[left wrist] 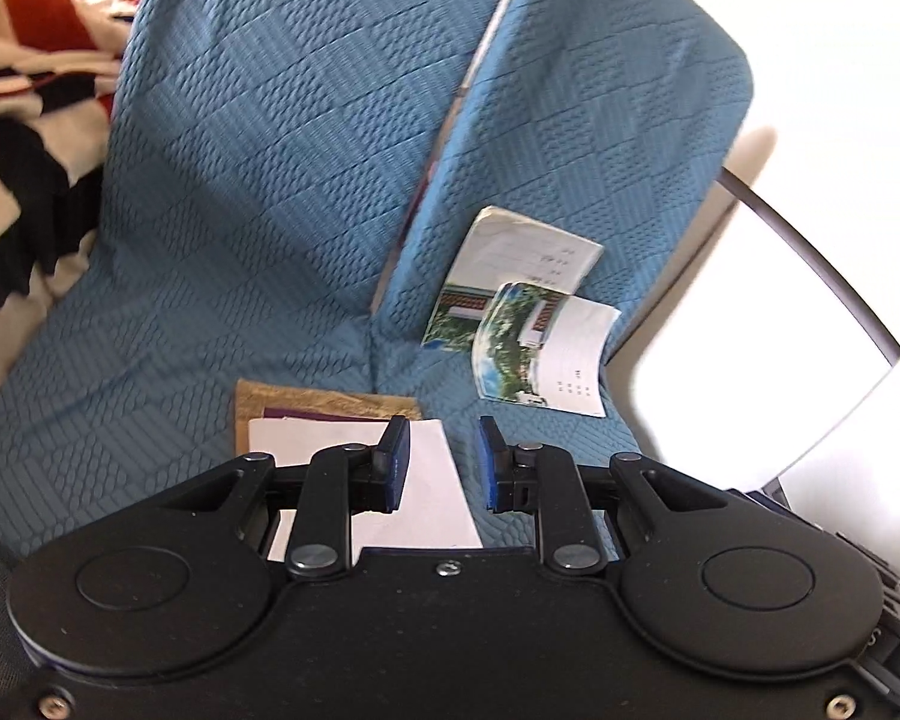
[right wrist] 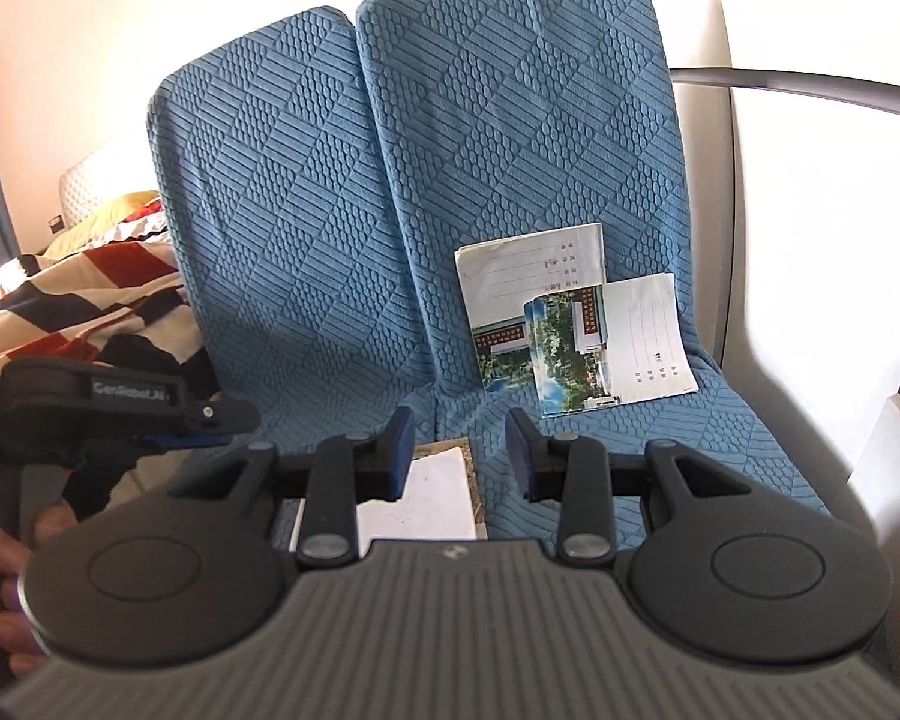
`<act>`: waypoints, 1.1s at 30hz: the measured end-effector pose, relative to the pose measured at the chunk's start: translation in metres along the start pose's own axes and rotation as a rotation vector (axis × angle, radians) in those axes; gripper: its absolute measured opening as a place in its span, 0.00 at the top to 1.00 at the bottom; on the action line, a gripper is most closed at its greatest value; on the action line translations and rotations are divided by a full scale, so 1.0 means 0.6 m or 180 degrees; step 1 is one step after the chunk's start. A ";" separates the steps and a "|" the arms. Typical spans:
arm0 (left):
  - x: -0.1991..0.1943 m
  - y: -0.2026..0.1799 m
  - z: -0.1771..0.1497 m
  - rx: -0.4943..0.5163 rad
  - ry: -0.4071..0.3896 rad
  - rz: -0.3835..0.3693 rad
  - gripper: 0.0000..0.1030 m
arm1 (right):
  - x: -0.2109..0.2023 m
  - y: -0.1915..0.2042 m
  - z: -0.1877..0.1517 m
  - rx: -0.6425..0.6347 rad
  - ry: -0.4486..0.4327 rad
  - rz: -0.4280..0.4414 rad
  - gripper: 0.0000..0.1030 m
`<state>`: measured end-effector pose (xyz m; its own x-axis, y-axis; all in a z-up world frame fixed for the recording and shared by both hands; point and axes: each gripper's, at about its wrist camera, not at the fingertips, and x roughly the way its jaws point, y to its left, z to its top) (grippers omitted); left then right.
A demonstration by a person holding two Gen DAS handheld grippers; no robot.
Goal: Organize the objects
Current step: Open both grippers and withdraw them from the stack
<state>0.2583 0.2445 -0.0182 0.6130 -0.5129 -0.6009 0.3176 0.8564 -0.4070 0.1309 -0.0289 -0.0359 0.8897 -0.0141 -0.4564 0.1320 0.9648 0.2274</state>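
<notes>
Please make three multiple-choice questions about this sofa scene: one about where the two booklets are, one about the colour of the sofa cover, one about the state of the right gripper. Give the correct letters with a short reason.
1. Where do the two booklets stand?
A. leaning on the sofa back
B. on the floor
C. on the striped blanket

2. What colour is the sofa cover?
A. red
B. blue
C. green

3. What is the state of the right gripper?
A. shut on a booklet
B. shut on the blanket
C. open, holding nothing

Answers:
1 A, they rest on the seat, propped against the backrest.
2 B, the textured fabric is blue throughout.
3 C, a clear gap shows between its pads, with nothing pinched.
</notes>
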 end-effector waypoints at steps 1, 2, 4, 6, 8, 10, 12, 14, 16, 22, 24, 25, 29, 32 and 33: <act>-0.004 -0.006 -0.001 0.0021 -0.0010 -0.0007 0.80 | -0.005 0.001 0.001 -0.0017 -0.0010 -0.0007 0.61; -0.008 -0.010 -0.001 0.0043 -0.0025 -0.0010 0.80 | -0.009 0.001 0.001 -0.0035 -0.0020 -0.0016 0.61; -0.018 -0.016 -0.005 0.0086 -0.0064 0.0002 0.80 | -0.017 0.000 0.002 -0.0057 -0.0040 -0.0026 0.60; -0.027 -0.019 -0.009 0.0130 -0.0104 0.0043 0.80 | -0.022 -0.005 0.002 -0.0056 -0.0042 -0.0049 0.60; -0.035 -0.020 -0.014 0.0143 -0.0122 0.0072 0.80 | -0.025 -0.010 0.001 -0.0061 -0.0035 -0.0085 0.60; -0.041 -0.020 -0.020 0.0169 -0.0127 0.0094 0.79 | -0.028 -0.015 -0.002 -0.0072 -0.0031 -0.0106 0.60; -0.042 -0.020 -0.025 0.0170 -0.0089 0.0119 0.79 | -0.031 -0.019 -0.005 -0.0081 -0.0025 -0.0127 0.60; -0.041 -0.019 -0.031 0.0145 -0.0049 0.0103 0.78 | -0.032 -0.021 -0.008 -0.0087 -0.0018 -0.0137 0.60; -0.040 -0.022 -0.037 0.0165 -0.0035 0.0111 0.78 | -0.033 -0.023 -0.011 -0.0078 -0.0014 -0.0138 0.60; -0.040 -0.041 -0.040 0.0224 -0.0041 0.0079 0.76 | -0.037 -0.030 -0.014 -0.0053 -0.0032 -0.0150 0.60; -0.039 -0.049 -0.040 0.0244 -0.0047 0.0061 0.75 | -0.039 -0.033 -0.014 -0.0044 -0.0036 -0.0147 0.60; -0.038 -0.053 -0.041 0.0258 -0.0049 0.0059 0.74 | -0.039 -0.035 -0.014 -0.0041 -0.0036 -0.0153 0.60; -0.030 -0.069 -0.042 0.0276 -0.0010 -0.0011 0.73 | -0.045 -0.048 -0.013 -0.0021 -0.0059 -0.0188 0.60; -0.025 -0.083 -0.042 0.0308 -0.0007 -0.0048 0.72 | -0.050 -0.061 -0.014 -0.0003 -0.0067 -0.0227 0.60; -0.024 -0.089 -0.043 0.0323 -0.0010 -0.0055 0.71 | -0.052 -0.065 -0.014 0.0000 -0.0071 -0.0244 0.60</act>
<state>0.2138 0.2049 -0.0057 0.6090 -0.5275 -0.5923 0.3996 0.8492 -0.3454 0.0944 -0.0639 -0.0380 0.8864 -0.0939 -0.4533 0.2002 0.9606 0.1925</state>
